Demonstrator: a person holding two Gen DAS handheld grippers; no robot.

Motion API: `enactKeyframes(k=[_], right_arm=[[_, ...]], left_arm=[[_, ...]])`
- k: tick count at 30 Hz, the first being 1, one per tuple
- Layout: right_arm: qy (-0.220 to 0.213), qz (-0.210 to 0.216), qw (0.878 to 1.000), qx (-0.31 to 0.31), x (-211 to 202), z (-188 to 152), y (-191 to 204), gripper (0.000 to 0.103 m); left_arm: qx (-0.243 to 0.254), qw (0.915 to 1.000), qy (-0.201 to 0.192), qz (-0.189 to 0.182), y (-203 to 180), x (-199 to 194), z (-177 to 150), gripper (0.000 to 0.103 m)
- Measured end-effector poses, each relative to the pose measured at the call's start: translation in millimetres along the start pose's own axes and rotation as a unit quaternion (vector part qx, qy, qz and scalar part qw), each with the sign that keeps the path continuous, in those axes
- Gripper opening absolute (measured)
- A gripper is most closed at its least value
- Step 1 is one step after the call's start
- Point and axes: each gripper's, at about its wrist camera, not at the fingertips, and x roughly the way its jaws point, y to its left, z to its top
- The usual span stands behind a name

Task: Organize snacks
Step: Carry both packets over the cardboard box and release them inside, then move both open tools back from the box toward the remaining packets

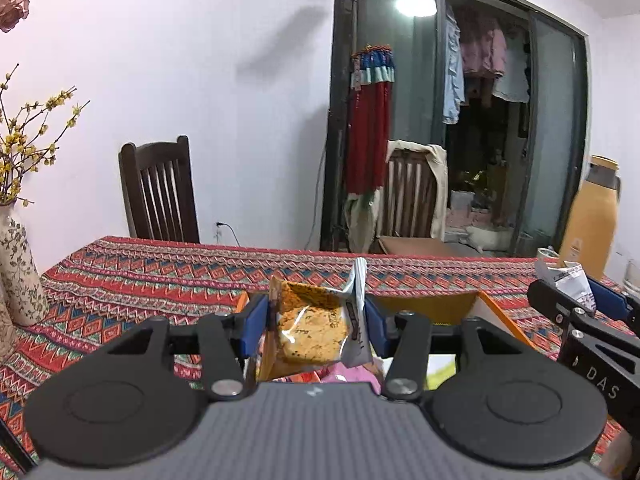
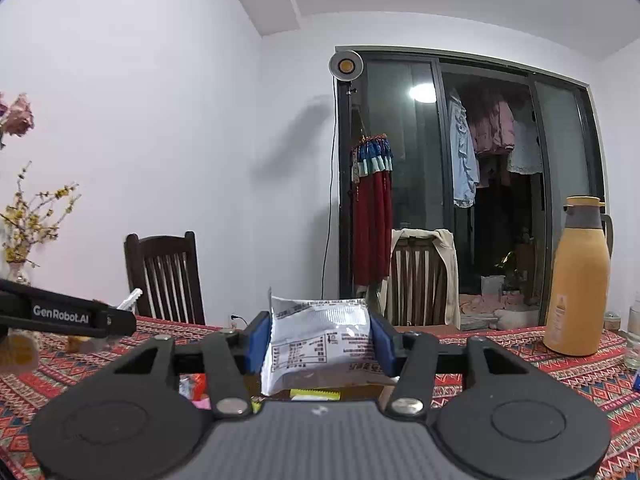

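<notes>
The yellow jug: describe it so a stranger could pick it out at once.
Start at the table with the red patterned cloth and go to its far right end, in front of the dark sliding glass door. The yellow jug stands upright there. It is the tall mustard-yellow thing with a grey collar, beside a clear glass.

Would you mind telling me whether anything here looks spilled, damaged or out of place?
Nothing stands out: the left gripper holds a sealed orange snack packet, the right gripper a sealed silver packet, both intact, with nothing spilled on the tablecloth.

home dining rm | patterned tablecloth [image 1: 160, 272] | wooden chair [image 1: 160, 188] | hung laundry [image 1: 486, 64]
</notes>
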Motion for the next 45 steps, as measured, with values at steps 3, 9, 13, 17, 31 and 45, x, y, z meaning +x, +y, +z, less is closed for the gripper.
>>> enactKeyframes(k=[3,9,13,17,31,45], right_arm=[[0.010,0.000,1.000,0.008,18,-6,-2,0.052],[0.043,0.009,0.999,0.006,37,-28,-2,0.052],[0.051,0.012,0.999,0.006,41,-33,0,0.052],[0.059,0.009,0.998,0.004,44,-38,3,0.052],[0.097,-0.032,0.994,0.030,48,-45,-4,0.103],[0.094,-0.035,0.994,0.037,43,-43,-9,0.103]], left_arm=[[-0.012,0.9999,0.000,0.010,5,19,-7,0.052],[-0.019,0.9995,0.022,0.012,15,47,-22,0.052],[-0.018,0.9990,0.038,0.017,16,56,-27,0.052],[-0.014,0.9991,0.037,0.017,16,56,-32,0.055],[-0.042,0.9980,0.023,0.041,22,51,-35,0.103],[-0.038,0.9981,0.023,0.044,21,50,-36,0.103]])
